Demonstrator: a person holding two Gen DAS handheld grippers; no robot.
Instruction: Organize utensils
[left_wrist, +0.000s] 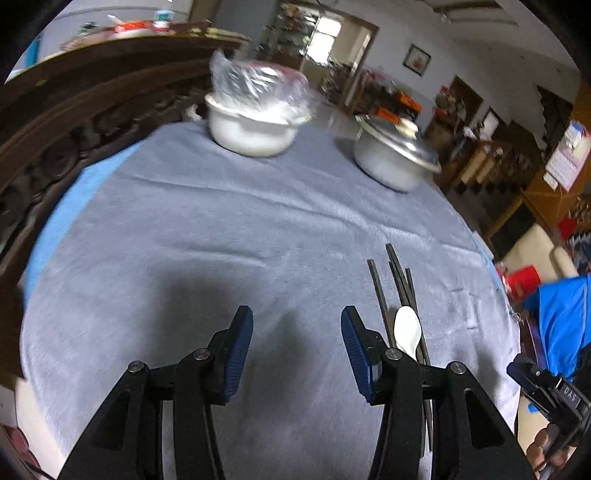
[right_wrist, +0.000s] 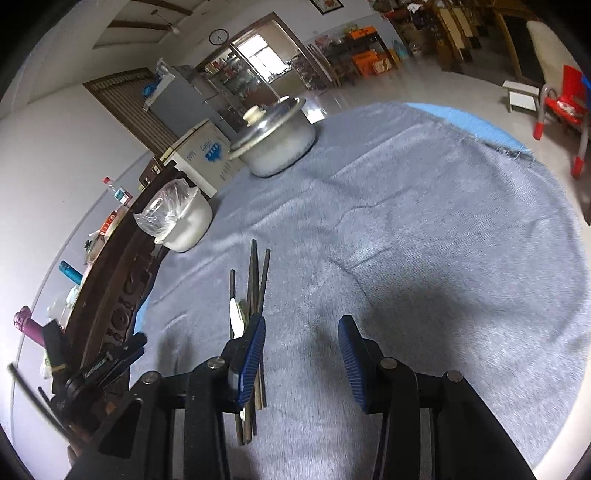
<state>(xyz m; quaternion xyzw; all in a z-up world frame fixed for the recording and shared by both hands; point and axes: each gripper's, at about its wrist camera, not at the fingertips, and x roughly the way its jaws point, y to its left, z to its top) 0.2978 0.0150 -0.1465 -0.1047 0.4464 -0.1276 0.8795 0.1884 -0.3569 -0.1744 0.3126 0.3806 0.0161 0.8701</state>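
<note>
Left tool (left_wrist: 297, 345): jaws spread wide, nothing between the blue pads, poised above the cloth. Right tool (right_wrist: 302, 352): likewise wide and empty.

The utensils lie in one loose cluster on the grey cloth (left_wrist: 207, 229) that covers the counter, between the two tools. The chopsticks (left_wrist: 397, 280) are dark, thin and fanned out at their far ends; they lie just beside the outer side of the left tool's right finger and pass out of sight beneath it. In the right wrist view the same chopsticks (right_wrist: 256, 280) run under that tool's left finger. A white spoon (left_wrist: 407, 332) lies among them, bowl visible, handle hidden by the tool body.

Farther off, at the far edge of the counter, stand a white bowl (left_wrist: 251, 129) holding a clear plastic bag and a lidded metal pot (left_wrist: 391, 155), well apart from the utensils.

Probable hazards:
- The sticks overlap at angles; closing on the bundle off-centre may pinch only some and scatter the rest.
- Whether the spoon lies over or under the sticks cannot be told; lifting either may drag the other.
- The cloth is soft and wrinkled; a low approach may catch fabric between the pads.
- Both tools flank the same cluster; simultaneous approach risks collision.
</note>
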